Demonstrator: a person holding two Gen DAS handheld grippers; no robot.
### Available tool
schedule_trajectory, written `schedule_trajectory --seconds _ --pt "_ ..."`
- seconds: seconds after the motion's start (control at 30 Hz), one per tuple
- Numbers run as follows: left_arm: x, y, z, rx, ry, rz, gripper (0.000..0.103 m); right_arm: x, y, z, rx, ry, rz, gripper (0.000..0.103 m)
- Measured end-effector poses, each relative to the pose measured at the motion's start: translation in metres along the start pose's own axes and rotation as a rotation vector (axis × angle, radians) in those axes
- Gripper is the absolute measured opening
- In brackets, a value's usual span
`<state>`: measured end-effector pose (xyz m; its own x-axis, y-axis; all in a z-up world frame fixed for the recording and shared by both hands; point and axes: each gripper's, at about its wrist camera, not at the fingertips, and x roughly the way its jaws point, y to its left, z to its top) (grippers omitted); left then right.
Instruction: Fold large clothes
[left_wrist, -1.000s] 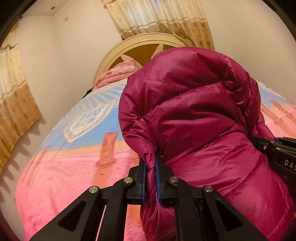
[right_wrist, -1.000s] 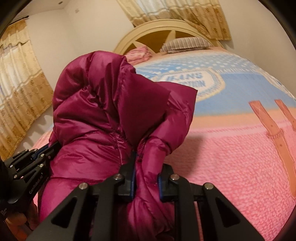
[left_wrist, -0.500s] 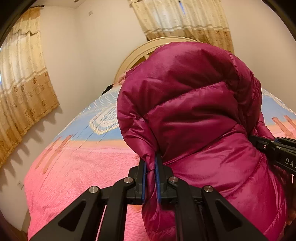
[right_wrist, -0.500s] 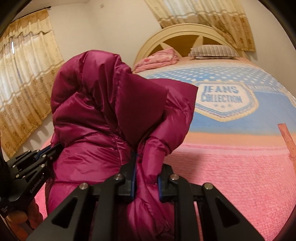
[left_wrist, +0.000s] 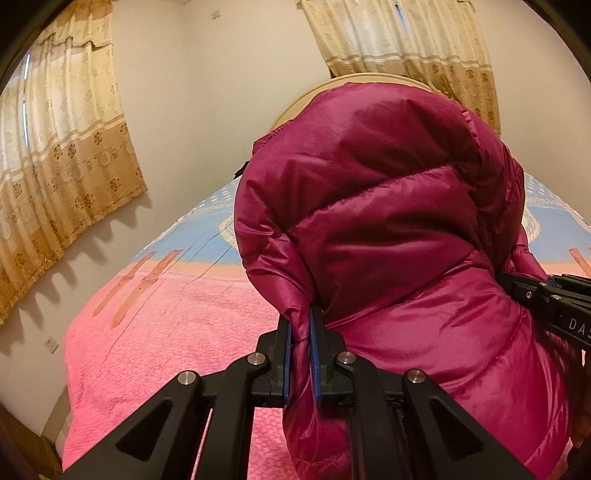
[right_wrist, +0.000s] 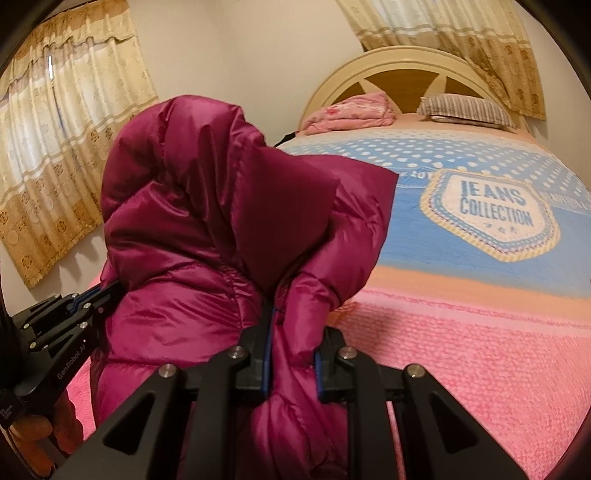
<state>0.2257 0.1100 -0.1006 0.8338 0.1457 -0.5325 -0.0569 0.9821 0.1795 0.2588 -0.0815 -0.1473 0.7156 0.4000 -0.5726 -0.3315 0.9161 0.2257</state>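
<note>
A shiny magenta puffer jacket (left_wrist: 388, 236) hangs bunched in the air above the bed, held from both sides. My left gripper (left_wrist: 300, 325) is shut on a thin edge of it, blue pads pressing the fabric. My right gripper (right_wrist: 291, 332) is shut on a thicker padded fold of the same jacket (right_wrist: 207, 229). In the left wrist view the right gripper (left_wrist: 546, 299) shows at the right edge, its tips hidden by the jacket. In the right wrist view the left gripper (right_wrist: 74, 314) shows at the left, a hand (right_wrist: 29, 432) below it. The jacket's lower part falls out of frame.
A bed with a pink and blue "JEANS COLLECTION" blanket (right_wrist: 461, 314) lies below and ahead. A folded pink quilt (right_wrist: 351, 110) and a striped pillow (right_wrist: 465, 109) rest by the arched headboard (right_wrist: 399, 70). Beige curtains (left_wrist: 62, 155) hang on the left wall and behind the bed.
Both grippers have carried the jacket sideways across the bed while rolling a little. The background has slid right in both views, showing more of the left curtain. Both grips are unchanged.
</note>
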Motion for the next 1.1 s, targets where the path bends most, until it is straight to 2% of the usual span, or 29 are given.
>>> schedule_trajectory --seconds 0.43,0.77,1.1 --pt "0.032 0.033 -0.006 -0.045 0.065 0.001 0.008 0.034 0.006 0.004 -0.03 0.079 0.035 0.019" --pt "0.056 0.034 -0.014 -0.071 0.123 -0.016 0.008 0.049 0.009 0.004 -0.039 0.122 0.028 0.019" --pt "0.073 0.025 -0.022 -0.051 0.145 -0.028 0.009 0.054 0.007 0.003 -0.026 0.157 0.016 0.019"
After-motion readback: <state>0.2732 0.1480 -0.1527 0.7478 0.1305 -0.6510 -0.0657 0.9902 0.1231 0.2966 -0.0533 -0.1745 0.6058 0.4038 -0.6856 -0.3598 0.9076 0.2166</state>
